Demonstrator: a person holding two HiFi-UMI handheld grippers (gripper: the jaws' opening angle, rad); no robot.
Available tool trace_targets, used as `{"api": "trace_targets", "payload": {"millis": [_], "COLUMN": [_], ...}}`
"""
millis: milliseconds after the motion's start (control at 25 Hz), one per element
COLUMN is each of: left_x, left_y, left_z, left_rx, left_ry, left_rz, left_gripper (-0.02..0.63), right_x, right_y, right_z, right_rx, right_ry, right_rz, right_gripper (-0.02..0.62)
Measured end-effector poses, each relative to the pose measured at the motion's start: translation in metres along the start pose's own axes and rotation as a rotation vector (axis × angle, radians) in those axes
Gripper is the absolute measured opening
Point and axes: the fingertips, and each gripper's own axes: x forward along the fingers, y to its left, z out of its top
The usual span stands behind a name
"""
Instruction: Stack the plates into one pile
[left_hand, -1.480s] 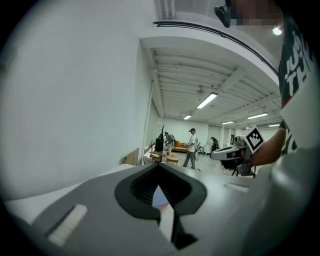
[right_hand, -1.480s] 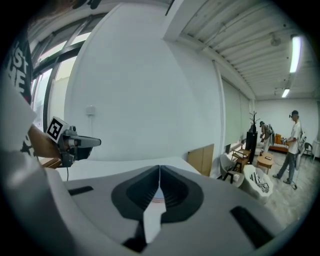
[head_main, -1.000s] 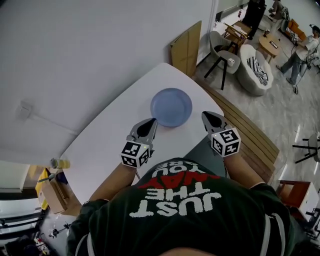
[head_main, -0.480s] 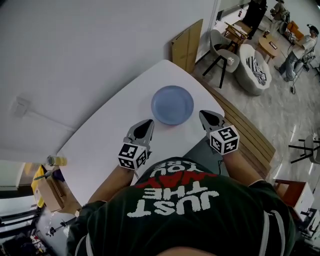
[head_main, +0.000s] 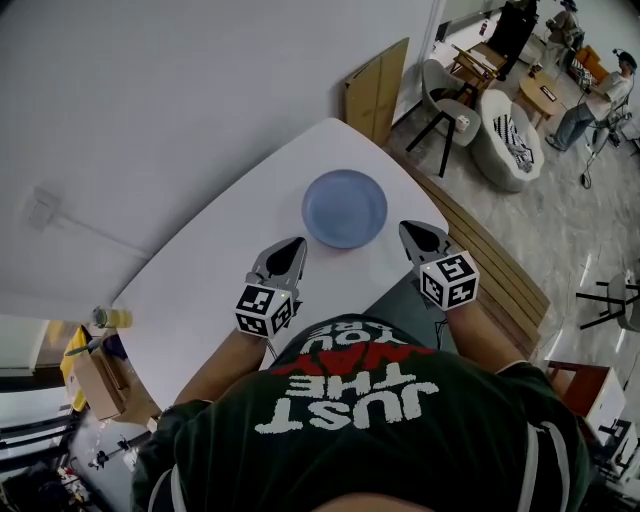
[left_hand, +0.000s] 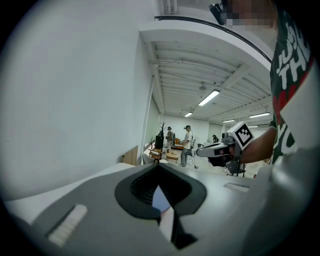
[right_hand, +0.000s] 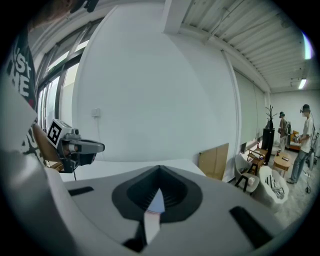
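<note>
A round blue plate (head_main: 345, 208) lies on the white table (head_main: 220, 270), toward its far side; it looks like a single pile. My left gripper (head_main: 296, 244) hovers near the plate's near-left edge, jaws shut and empty. To the plate's near right, my right gripper (head_main: 411, 229) is also shut with nothing in it. In the left gripper view only a blue sliver of the plate (left_hand: 158, 198) shows past the closed jaws, and the right gripper (left_hand: 218, 150) is at the right. In the right gripper view the plate (right_hand: 156, 202) shows the same way, with the left gripper (right_hand: 80, 147) at the left.
A slatted wooden bench (head_main: 490, 260) runs along the table's right side. A cardboard panel (head_main: 375, 90) leans on the wall beyond the table. Chairs (head_main: 445, 105) and people (head_main: 585, 95) are at the far right. A bottle (head_main: 112, 318) and a box (head_main: 95, 385) sit left.
Both grippers have drawn back very slightly from the plate, and the head view has shifted a little. Nothing was taken hold of or let go.
</note>
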Motion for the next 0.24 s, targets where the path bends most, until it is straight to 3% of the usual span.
{"api": "trace_targets", "payload": {"millis": [240], "left_x": [0.0019], "left_y": [-0.0003], "left_z": [0.0007], "left_rx": [-0.002], "left_ry": [0.004], "left_rz": [0.0], "left_gripper": [0.008], "right_x": [-0.0033], "right_y": [-0.0017], "right_z": [-0.0003], "right_rx": [-0.002], "right_ry": [0.007], "right_rz": [-0.004], "right_gripper": [0.005]}}
